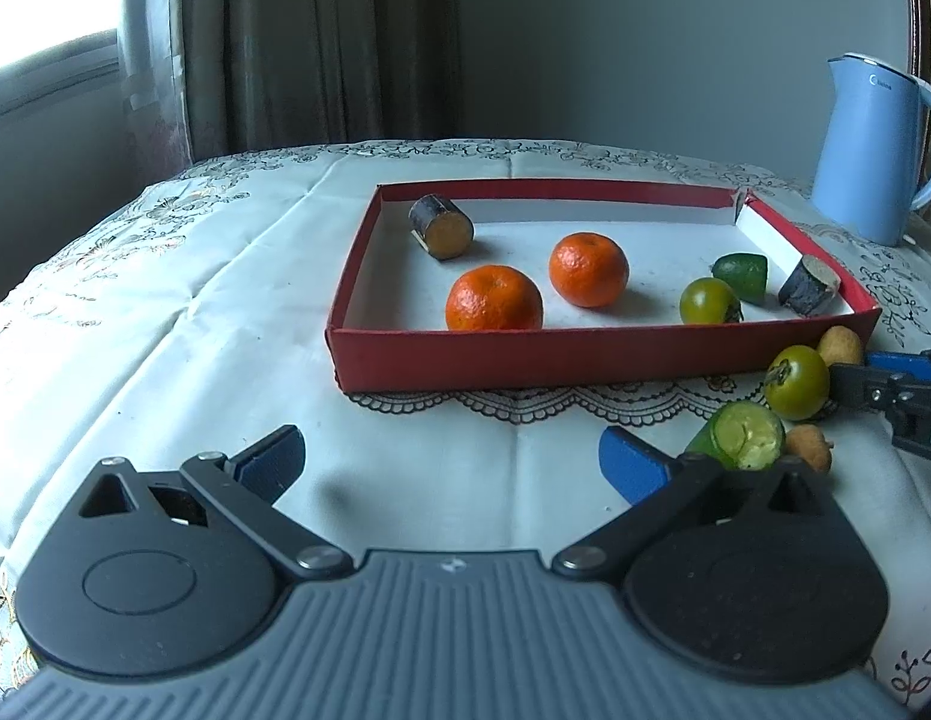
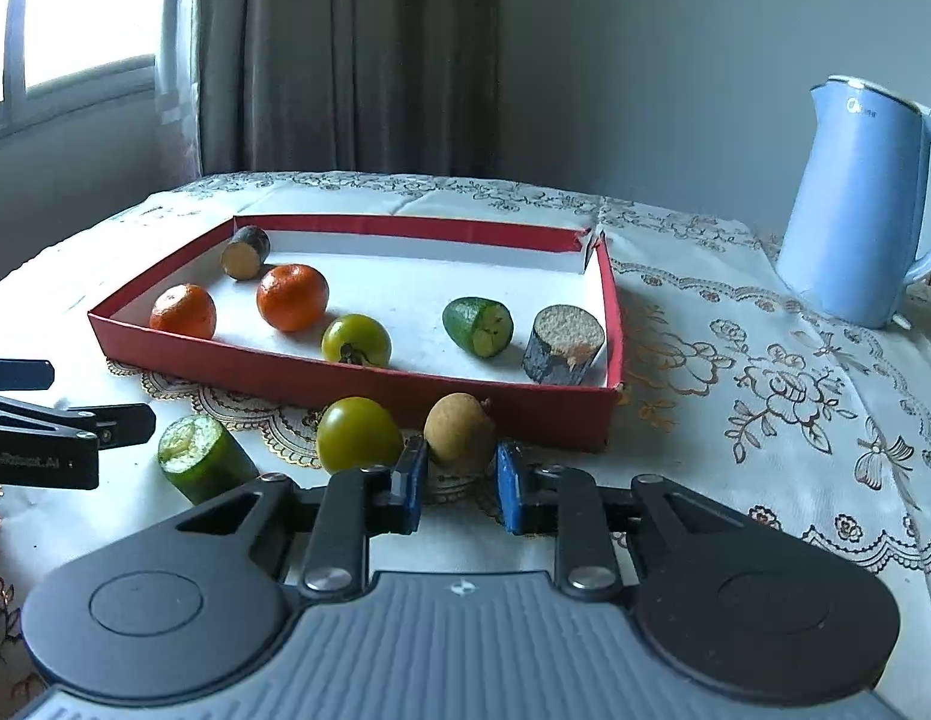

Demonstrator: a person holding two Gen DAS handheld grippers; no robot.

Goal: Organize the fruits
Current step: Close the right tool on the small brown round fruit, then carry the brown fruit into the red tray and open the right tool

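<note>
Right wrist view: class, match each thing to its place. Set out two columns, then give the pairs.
Things
1. brown fruit
2. blue kettle
3. left orange
4. cucumber piece with the ragged cut

Places
A. inside the red tray
B. on the tablecloth, right of the tray
C. between the right hand-held gripper pads
D. on the tablecloth, nearest the left hand-held gripper

Pairs: 1-C, 2-B, 3-A, 4-D
</note>
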